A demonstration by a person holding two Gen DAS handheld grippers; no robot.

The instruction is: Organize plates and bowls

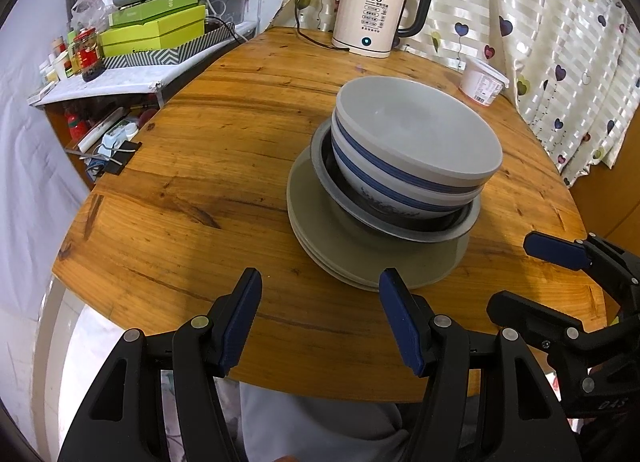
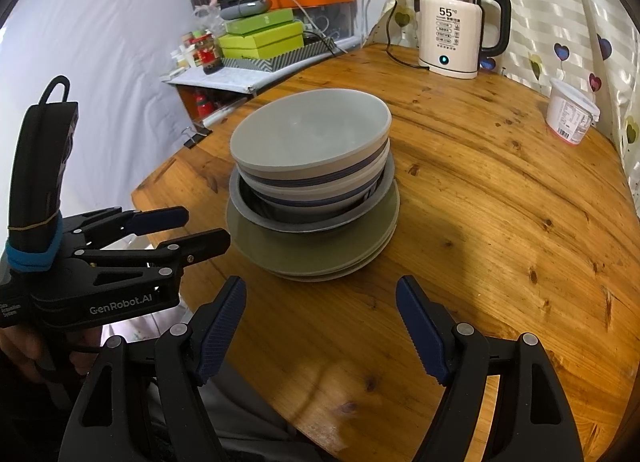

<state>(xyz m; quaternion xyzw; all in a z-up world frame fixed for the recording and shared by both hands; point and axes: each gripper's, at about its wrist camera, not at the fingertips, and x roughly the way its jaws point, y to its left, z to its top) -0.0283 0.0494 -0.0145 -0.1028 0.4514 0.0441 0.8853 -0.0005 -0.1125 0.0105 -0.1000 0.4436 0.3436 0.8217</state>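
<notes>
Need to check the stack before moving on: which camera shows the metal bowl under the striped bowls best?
Left wrist: the metal bowl shows its rim and dark inner wall clearly. Right wrist shows the same bowl smaller, mostly its rim.

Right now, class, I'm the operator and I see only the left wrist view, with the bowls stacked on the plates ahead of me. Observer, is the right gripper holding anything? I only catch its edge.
Observer: No. In the right wrist view the right gripper is open with nothing between its pads. It sits just short of the plates, on their near side.
Operator: And what is mounted on my left gripper, behind my camera?
Observer: The left gripper is open too. A black device stands upright on its body, held on by a blue band.
</notes>
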